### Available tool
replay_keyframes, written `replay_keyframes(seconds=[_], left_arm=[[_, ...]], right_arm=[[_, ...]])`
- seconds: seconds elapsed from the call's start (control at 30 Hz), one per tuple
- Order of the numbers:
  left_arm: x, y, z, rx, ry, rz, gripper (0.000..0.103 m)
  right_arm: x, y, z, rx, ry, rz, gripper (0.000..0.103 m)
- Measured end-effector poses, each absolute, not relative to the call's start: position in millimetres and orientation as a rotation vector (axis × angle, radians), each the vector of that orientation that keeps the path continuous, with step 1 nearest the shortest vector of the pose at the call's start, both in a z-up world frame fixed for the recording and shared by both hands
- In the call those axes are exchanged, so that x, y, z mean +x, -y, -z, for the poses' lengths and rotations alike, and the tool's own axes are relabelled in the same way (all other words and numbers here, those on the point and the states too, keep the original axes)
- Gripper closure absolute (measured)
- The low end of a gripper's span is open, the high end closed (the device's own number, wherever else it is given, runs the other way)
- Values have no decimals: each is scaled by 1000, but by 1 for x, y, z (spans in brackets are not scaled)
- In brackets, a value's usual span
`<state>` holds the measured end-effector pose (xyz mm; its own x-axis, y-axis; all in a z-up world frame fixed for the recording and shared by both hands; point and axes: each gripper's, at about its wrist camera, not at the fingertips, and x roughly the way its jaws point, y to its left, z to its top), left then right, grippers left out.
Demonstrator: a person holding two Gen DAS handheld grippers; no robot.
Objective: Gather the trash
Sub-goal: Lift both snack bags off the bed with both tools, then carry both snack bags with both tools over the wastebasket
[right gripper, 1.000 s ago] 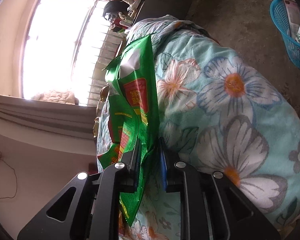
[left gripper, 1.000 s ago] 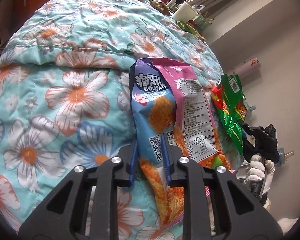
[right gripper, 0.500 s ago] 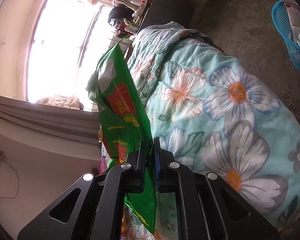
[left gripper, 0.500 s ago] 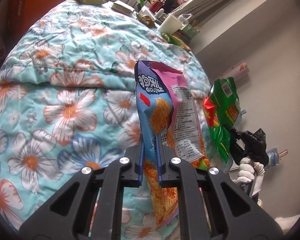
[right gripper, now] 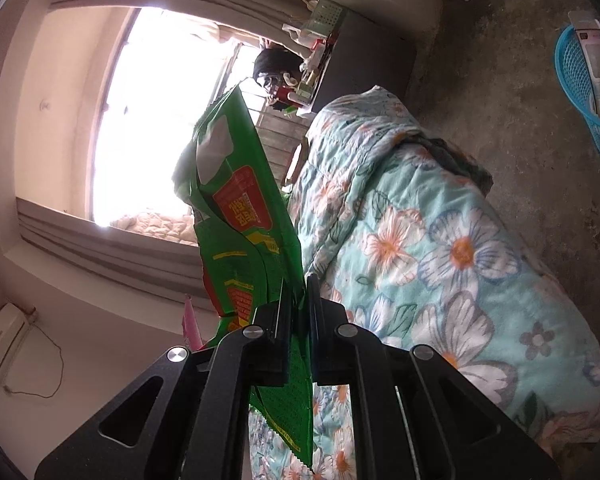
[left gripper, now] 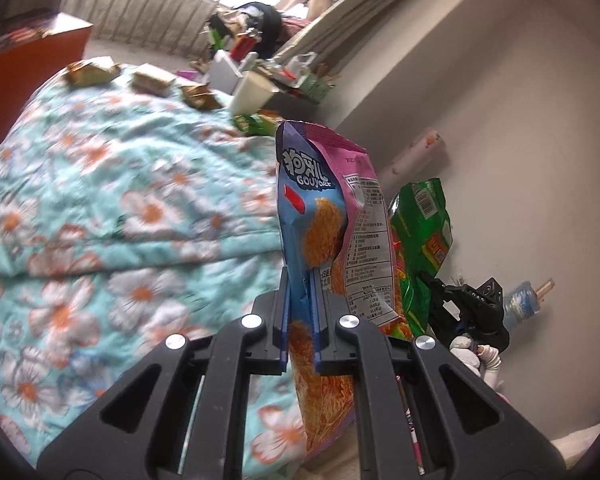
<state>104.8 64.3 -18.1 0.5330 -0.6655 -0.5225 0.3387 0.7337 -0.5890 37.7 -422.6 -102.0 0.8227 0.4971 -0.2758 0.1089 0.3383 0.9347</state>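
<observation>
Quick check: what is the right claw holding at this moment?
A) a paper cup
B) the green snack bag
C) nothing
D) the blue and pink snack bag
B: the right claw is pinched shut on the green snack bag, lifted above the floral quilt.

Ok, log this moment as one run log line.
left gripper: shut on blue snack bag | right gripper: shut on green wrapper | both clear of quilt

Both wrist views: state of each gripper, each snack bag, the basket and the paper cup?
left gripper: just closed, shut on blue bag
blue bag: pinched, lifted clear of quilt
right gripper: just closed, shut on green bag
green bag: pinched, held upright, off the quilt
basket: on the floor, packets already inside
paper cup: tipped over
</observation>
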Motion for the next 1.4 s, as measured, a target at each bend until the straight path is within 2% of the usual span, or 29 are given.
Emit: replay_keyframes(seconds=[0.37,0.6,0.73,0.9,1.17,1.4], left_arm=[[139,103,-30,-240,-769,897,97],[171,239,-38,-85,-764,1028,97],[186,298,-27,-30,-798,1053,97],[201,334,-14,-8,-824,1067,97],[225,336,1,13,-869,1020,97],[236,332,12,35,-896,995,97]], right_arm=[[-49,544,70,1198,-308,11,96],[-64,611,78,1093,-285,337,96],[-48,640,105,1008,-339,520,96],[8,666,149,825,-446,717,96],[102,669,227,500,-534,951,95],[143,645,312,412,-683,923,95]])
